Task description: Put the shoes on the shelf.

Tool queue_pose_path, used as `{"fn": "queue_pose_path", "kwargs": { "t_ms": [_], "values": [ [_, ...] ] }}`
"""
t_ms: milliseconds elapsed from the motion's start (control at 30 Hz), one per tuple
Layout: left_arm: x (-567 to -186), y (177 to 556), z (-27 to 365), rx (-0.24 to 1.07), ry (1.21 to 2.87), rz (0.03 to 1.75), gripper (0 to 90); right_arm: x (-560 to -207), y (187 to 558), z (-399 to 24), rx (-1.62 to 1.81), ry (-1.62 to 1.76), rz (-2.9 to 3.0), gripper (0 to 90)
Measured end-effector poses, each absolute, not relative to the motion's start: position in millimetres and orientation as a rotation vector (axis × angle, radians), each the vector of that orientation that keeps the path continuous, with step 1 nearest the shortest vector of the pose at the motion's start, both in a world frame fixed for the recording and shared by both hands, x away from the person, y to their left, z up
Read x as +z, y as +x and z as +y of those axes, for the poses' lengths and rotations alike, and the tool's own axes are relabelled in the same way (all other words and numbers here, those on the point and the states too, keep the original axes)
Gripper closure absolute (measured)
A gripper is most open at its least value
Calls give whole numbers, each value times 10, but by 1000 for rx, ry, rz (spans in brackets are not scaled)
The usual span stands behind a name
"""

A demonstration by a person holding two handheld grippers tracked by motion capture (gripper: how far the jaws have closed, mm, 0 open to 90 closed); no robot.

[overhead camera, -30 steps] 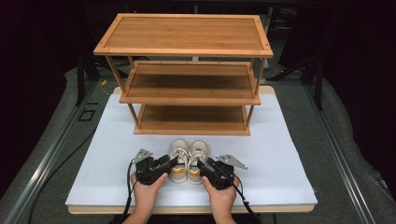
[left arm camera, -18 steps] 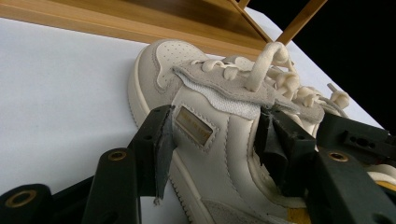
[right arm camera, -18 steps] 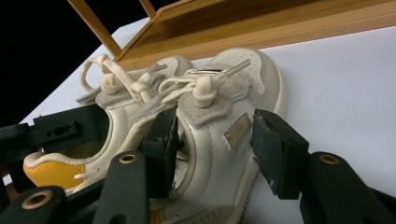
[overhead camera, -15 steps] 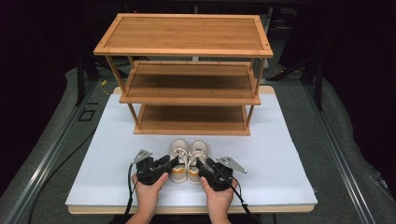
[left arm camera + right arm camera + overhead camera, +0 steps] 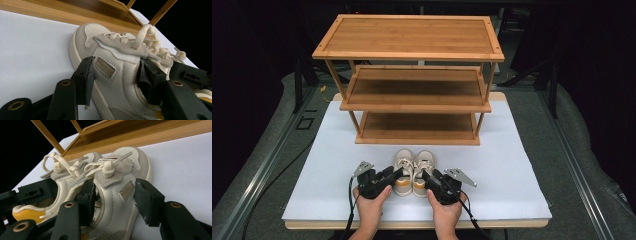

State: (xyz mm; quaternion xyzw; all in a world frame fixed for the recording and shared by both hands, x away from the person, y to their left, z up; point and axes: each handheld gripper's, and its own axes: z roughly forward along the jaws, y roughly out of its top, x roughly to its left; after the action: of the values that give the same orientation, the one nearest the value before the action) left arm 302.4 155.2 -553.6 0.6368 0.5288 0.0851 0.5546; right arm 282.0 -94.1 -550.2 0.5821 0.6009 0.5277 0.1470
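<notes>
A pair of small cream shoes stands toes toward the wooden shelf rack (image 5: 412, 80). My left gripper (image 5: 396, 174) straddles the outer wall of the left shoe (image 5: 404, 167). In the left gripper view its outer pad sits by the shoe's (image 5: 117, 47) side label and the other pad is inside the opening. Its jaws have just been closing a little and still stand wide, with no squeeze showing. My right gripper (image 5: 428, 176) mirrors this on the right shoe (image 5: 423, 167): one pad in the opening, one outside the shoe (image 5: 130, 162), and it is open.
The three-tier bamboo rack stands at the back of the white board (image 5: 522, 165), all its shelves bare. The board's front edge is just behind the hands. Dark floor and metal rails (image 5: 267, 160) flank the table.
</notes>
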Motion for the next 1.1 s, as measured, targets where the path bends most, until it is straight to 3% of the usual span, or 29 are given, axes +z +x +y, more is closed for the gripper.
{"fn": "queue_pose_path", "kwargs": {
  "t_ms": [1100],
  "values": [
    [-5490, 3031, 1535, 184, 1492, 1283, 529, -5470, 2832, -949, 1552, 1718, 1707, 535]
  ]
}}
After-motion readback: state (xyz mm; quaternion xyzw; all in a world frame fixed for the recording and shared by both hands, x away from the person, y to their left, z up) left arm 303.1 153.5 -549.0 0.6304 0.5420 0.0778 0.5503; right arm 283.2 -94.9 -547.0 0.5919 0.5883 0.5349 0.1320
